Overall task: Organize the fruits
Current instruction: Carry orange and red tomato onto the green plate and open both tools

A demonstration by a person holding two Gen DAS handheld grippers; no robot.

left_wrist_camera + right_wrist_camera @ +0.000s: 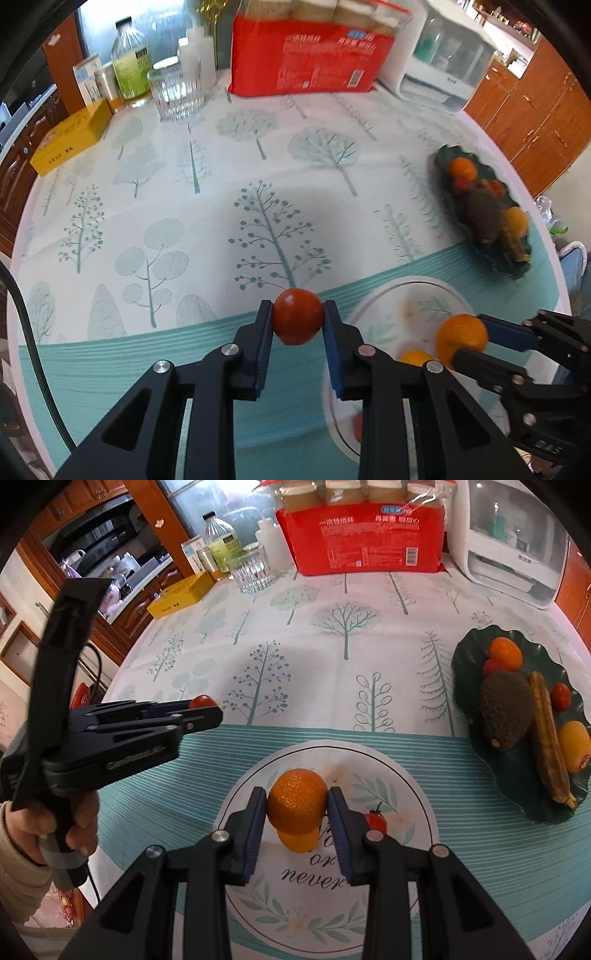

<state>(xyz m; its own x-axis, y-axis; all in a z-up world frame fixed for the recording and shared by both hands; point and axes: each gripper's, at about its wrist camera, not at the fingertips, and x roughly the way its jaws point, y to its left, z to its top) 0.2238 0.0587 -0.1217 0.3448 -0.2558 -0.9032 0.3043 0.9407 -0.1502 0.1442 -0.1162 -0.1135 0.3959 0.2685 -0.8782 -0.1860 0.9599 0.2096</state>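
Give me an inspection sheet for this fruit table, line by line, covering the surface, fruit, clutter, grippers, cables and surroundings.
Surface: tree-print tablecloth.
Job's things: white plate holding a cherry tomato and yellow fruit; green dish with avocado and other fruit.
Clutter: red package, glass, yellow box, bottle.
Grippers: left gripper shut on tomato; right gripper shut on orange.
Cables: black cable.
Surroundings: wooden cabinets.

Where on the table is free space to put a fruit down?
Bare tablecloth lies between the glass, the yellow box and the white plate. The dark green dish is crowded with fruit.
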